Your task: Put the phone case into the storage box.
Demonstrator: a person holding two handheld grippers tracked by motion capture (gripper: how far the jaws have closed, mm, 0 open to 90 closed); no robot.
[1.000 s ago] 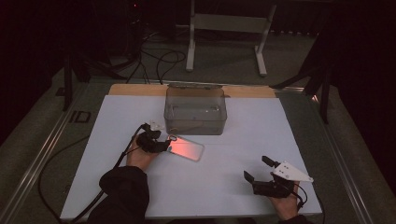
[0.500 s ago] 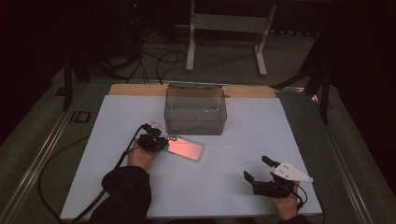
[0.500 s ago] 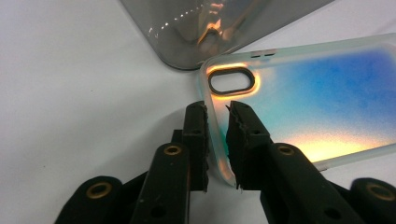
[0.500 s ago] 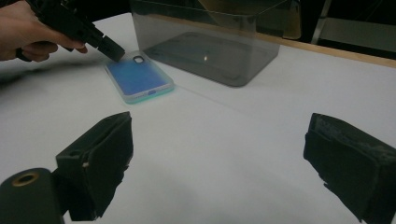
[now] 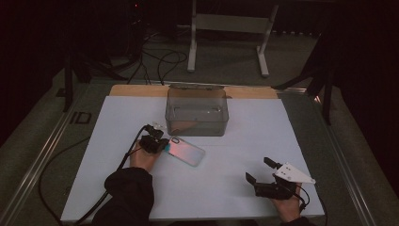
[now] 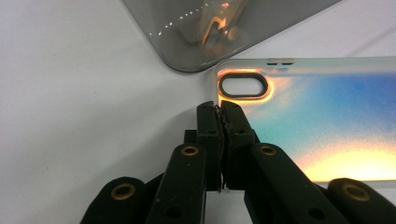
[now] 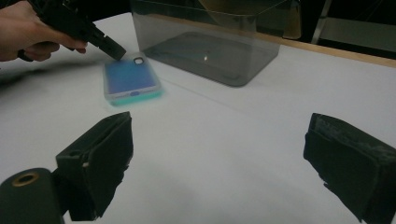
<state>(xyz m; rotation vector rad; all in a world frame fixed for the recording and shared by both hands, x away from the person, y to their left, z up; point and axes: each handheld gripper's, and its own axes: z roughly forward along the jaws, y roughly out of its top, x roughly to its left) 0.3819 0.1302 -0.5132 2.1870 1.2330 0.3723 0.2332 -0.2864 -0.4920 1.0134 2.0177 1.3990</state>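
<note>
White surface (image 5: 235,188) under dim light: my left gripper (image 6: 219,122) has just closed its fingers on the phone case (image 5: 187,151) corner beside the clear bin (image 5: 197,113), ready to lift; right gripper (image 5: 264,170) fingers spread, idle.

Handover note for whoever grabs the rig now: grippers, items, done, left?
Left gripper: jaws have just closed, pinched on the edge of the phone case at its camera-hole corner.
Right gripper: open, holding nothing, resting on the table at the near right.
Case lies flat on the table, just in front of the clear bin.
Done: corner grip taken.
Left: probably lift the case and drop it in the bin; it is not yet off the table.
</note>
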